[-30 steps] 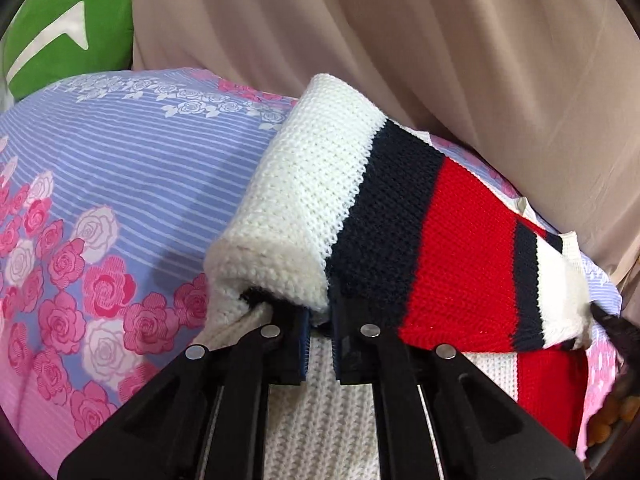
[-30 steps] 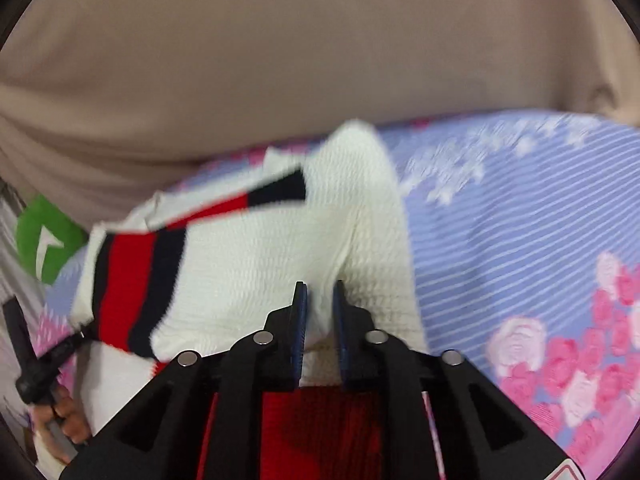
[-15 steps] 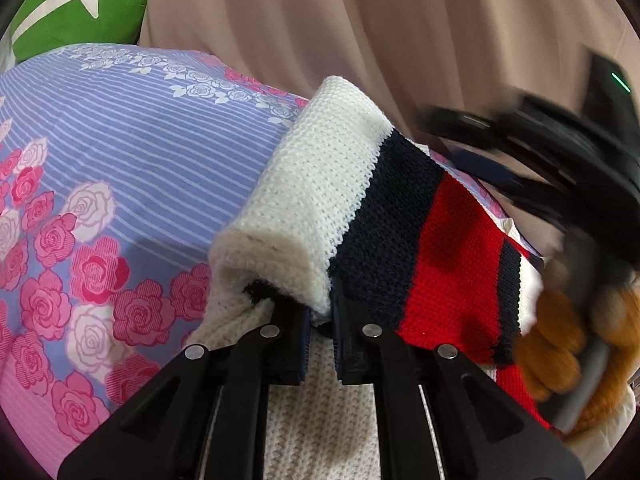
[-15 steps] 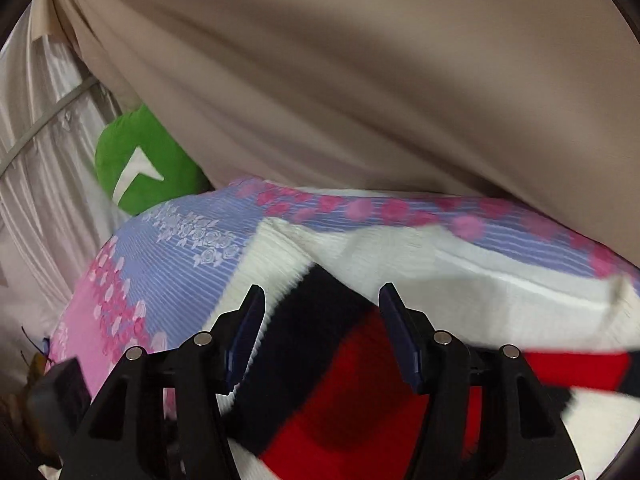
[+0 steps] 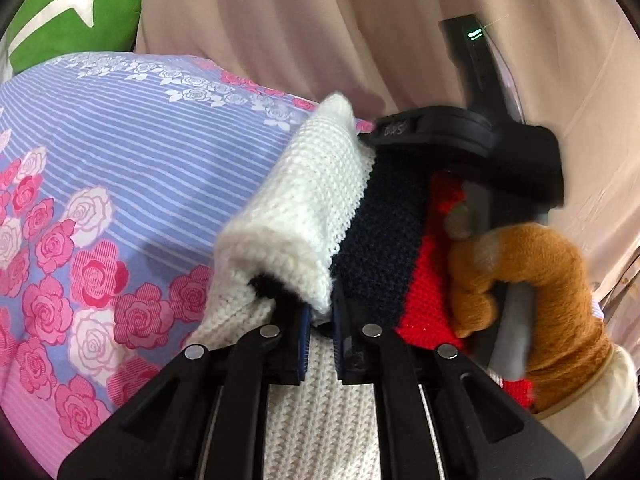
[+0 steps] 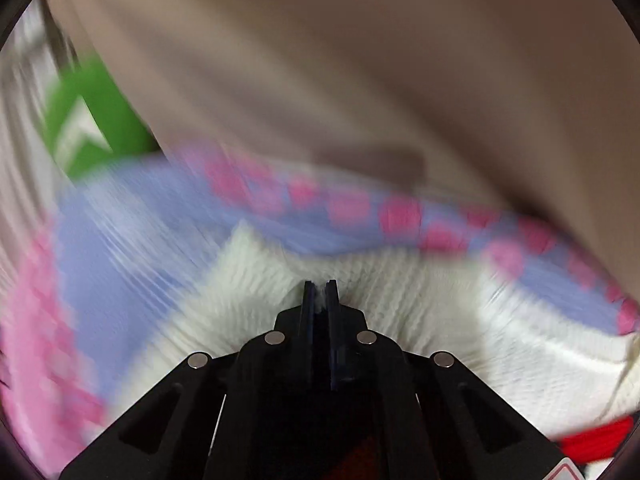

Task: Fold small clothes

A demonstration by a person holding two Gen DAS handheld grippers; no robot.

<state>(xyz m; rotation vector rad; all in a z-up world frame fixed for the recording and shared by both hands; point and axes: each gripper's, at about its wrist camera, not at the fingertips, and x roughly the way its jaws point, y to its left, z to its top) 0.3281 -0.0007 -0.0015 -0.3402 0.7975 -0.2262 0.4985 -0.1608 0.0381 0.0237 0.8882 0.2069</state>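
Observation:
A small knit sweater (image 5: 320, 216), white with navy and red stripes, lies partly folded on a floral bed sheet (image 5: 100, 168). My left gripper (image 5: 320, 320) is shut on a folded white edge of the sweater. The right gripper's body (image 5: 480, 148) shows in the left wrist view, resting over the sweater's red and navy part, held by a hand in a brown fuzzy glove (image 5: 532, 280). In the blurred right wrist view my right gripper (image 6: 320, 286) is shut, pinching white knit of the sweater (image 6: 400, 288).
A beige curtain (image 5: 320, 32) hangs close behind the bed. A green cushion (image 5: 68, 12) sits at the far left corner, also in the right wrist view (image 6: 88, 120). The sheet extends to the left.
My right gripper let go of the sweater, opened, swung over toward the left gripper and has shut again on white knit. The left gripper kept its hold.

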